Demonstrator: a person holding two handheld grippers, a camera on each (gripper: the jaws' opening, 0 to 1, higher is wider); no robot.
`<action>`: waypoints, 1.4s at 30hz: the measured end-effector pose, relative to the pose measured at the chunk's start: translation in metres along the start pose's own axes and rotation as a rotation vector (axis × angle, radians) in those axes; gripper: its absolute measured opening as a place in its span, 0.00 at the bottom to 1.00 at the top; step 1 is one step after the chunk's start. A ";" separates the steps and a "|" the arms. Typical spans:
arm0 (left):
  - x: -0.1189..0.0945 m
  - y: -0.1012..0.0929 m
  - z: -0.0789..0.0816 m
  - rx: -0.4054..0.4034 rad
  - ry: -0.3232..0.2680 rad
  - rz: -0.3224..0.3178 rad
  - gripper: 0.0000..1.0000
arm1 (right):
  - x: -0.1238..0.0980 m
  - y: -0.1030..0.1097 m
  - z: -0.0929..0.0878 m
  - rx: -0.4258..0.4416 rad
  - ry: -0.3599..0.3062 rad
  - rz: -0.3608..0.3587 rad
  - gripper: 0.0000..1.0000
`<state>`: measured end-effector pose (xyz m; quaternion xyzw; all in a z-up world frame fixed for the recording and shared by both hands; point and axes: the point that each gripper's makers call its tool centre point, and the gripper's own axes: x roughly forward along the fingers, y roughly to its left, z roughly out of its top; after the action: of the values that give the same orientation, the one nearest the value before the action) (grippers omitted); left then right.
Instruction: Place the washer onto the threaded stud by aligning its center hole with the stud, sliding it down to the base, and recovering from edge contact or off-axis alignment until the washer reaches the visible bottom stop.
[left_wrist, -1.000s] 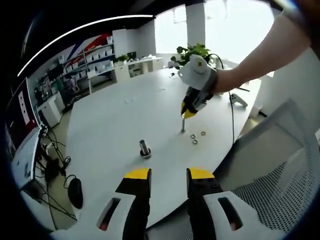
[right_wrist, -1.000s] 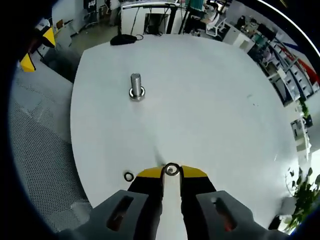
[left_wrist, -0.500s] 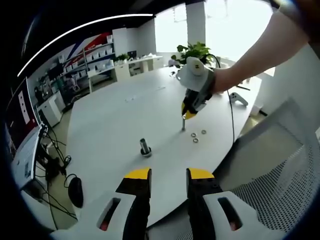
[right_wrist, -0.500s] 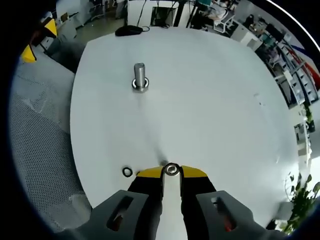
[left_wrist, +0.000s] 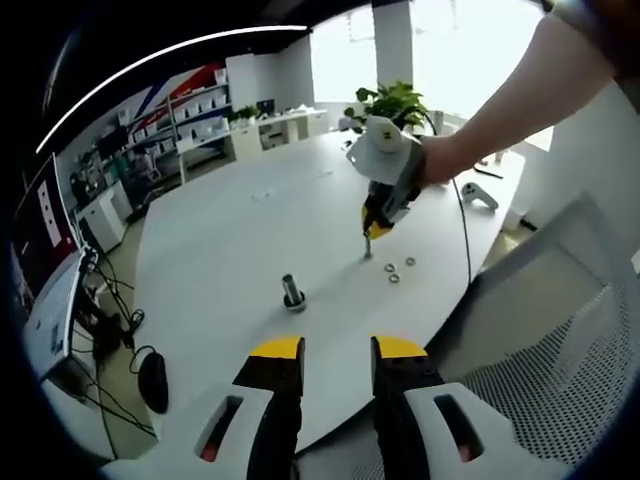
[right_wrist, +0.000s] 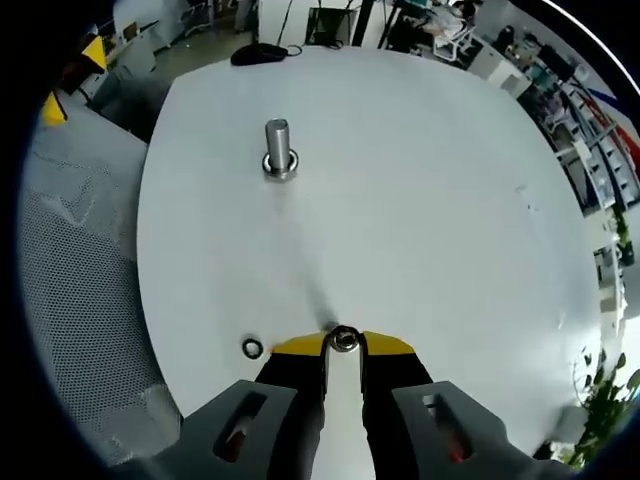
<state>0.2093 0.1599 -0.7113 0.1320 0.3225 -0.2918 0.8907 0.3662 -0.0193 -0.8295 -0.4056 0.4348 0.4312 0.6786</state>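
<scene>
With 1 washer (right_wrist: 344, 339) clamped in our right gripper (right_wrist: 344, 345), left gripper (left_wrist: 336, 349) apart, we next carry it over the stud (right_wrist: 278, 150).

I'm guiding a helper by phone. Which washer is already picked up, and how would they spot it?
On the white round table, find the right gripper with yellow tips, well short of the upright threaded stud. The held washer is pinched between those tips, unlike the loose washer lying flat on the table beside them.
</scene>
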 end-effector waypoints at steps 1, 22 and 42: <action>0.000 0.000 0.000 0.003 0.001 0.000 0.25 | 0.001 0.000 -0.001 -0.005 0.003 -0.001 0.13; 0.002 0.001 -0.006 0.012 0.032 0.012 0.24 | 0.037 0.006 -0.023 -0.020 0.074 0.047 0.14; 0.002 0.001 -0.007 0.018 0.034 0.014 0.24 | 0.035 0.005 -0.023 0.044 0.072 0.048 0.17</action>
<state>0.2083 0.1628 -0.7177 0.1475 0.3341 -0.2861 0.8858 0.3647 -0.0308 -0.8704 -0.3953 0.4782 0.4227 0.6606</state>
